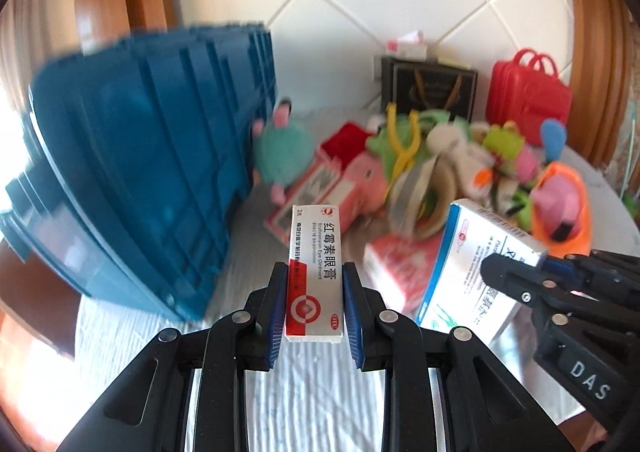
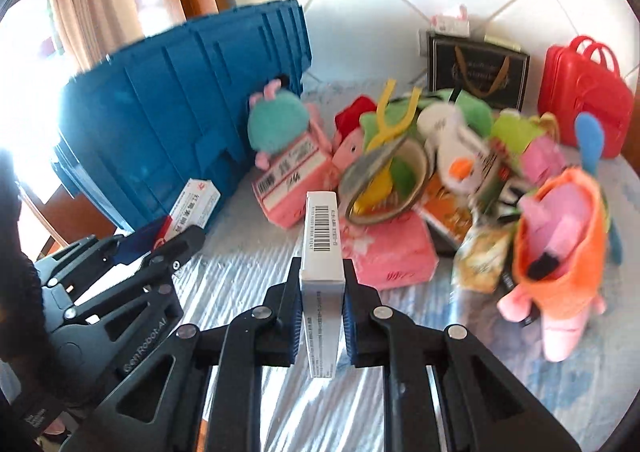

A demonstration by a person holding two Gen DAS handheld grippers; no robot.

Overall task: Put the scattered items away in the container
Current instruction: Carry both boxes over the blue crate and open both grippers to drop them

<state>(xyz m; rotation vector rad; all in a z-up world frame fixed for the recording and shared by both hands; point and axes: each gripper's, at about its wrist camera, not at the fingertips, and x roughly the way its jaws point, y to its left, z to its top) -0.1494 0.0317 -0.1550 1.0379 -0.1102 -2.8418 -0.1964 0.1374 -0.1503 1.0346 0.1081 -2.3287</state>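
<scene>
My left gripper (image 1: 315,272) is shut on a red-and-white eye ointment box (image 1: 316,236), which it holds upright above the white cloth. To its left stands the big blue crate (image 1: 140,156), seen from the side. My right gripper (image 2: 322,272) is shut on a white medicine box with a barcode (image 2: 322,228), edge-on between the pads. The left wrist view shows that box's blue-and-white face (image 1: 468,264) in the right gripper (image 1: 516,276). In the right wrist view the left gripper (image 2: 176,240) carries the ointment box (image 2: 194,202) beside the crate (image 2: 180,100).
A pile lies ahead on the cloth: a teal plush (image 2: 276,124), pink packs (image 2: 392,252), a tape roll (image 2: 384,180) and an orange pouch holding a pink toy (image 2: 560,232). A black gift bag (image 2: 476,70) and a red case (image 2: 584,92) stand against the tiled wall.
</scene>
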